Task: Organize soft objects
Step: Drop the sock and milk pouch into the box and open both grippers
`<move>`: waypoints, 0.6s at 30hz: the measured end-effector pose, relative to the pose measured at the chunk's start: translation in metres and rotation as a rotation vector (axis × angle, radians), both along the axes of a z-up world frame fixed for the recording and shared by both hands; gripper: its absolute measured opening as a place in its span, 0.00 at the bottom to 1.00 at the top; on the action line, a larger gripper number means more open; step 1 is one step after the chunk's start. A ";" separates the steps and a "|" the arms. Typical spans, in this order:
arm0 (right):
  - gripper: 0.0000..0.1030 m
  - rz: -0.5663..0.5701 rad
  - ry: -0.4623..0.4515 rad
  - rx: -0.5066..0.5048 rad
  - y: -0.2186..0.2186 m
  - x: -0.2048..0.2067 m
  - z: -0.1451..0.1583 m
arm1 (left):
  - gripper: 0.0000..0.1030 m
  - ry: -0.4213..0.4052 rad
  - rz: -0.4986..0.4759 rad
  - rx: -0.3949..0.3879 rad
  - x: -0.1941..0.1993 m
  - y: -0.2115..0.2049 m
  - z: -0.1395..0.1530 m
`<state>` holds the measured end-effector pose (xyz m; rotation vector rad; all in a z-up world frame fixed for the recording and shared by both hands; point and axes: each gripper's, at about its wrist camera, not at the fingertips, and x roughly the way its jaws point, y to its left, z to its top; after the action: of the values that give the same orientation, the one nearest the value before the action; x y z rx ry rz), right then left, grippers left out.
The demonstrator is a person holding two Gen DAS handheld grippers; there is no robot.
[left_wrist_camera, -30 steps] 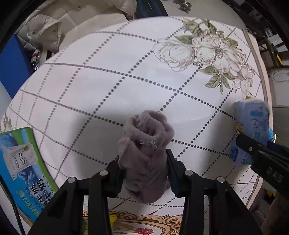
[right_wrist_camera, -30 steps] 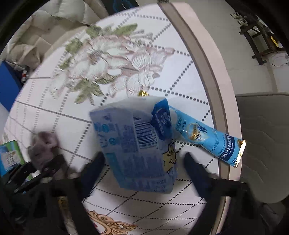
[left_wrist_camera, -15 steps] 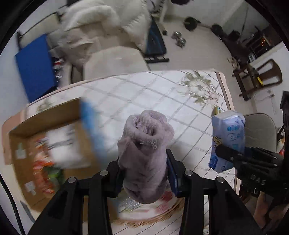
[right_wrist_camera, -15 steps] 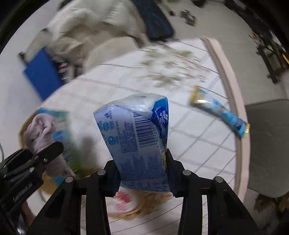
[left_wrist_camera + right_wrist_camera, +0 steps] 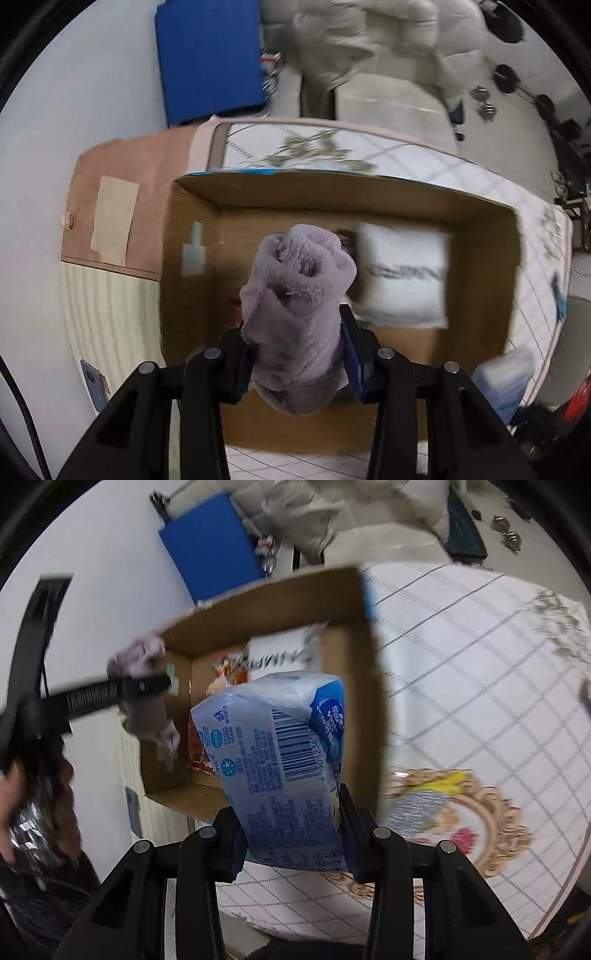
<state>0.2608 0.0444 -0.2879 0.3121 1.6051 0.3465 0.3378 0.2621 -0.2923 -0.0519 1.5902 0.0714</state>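
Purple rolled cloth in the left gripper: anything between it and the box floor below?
In the left wrist view the purple cloth hangs over the open cardboard box. Nothing shows between; a white pack lies on the floor to the right.

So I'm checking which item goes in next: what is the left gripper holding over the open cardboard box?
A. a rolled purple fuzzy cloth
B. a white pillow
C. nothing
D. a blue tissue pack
A: in the left wrist view the left gripper has its jaws pressed on the rolled purple fuzzy cloth, hanging above the open cardboard box.
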 end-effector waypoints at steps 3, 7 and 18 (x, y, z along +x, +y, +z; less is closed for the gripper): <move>0.43 0.005 0.049 -0.026 0.024 0.004 -0.027 | 0.37 0.041 0.011 0.006 0.013 0.014 -0.020; 0.43 0.008 0.095 -0.066 0.036 0.012 -0.068 | 0.37 0.080 0.003 0.038 0.027 0.029 -0.042; 0.47 0.032 0.179 -0.136 0.054 0.011 -0.114 | 0.45 0.165 -0.010 0.016 0.041 0.034 -0.070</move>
<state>0.2719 0.0987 -0.4014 0.2178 1.8015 0.2371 0.3791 0.2965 -0.3627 -0.0257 1.7548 0.0823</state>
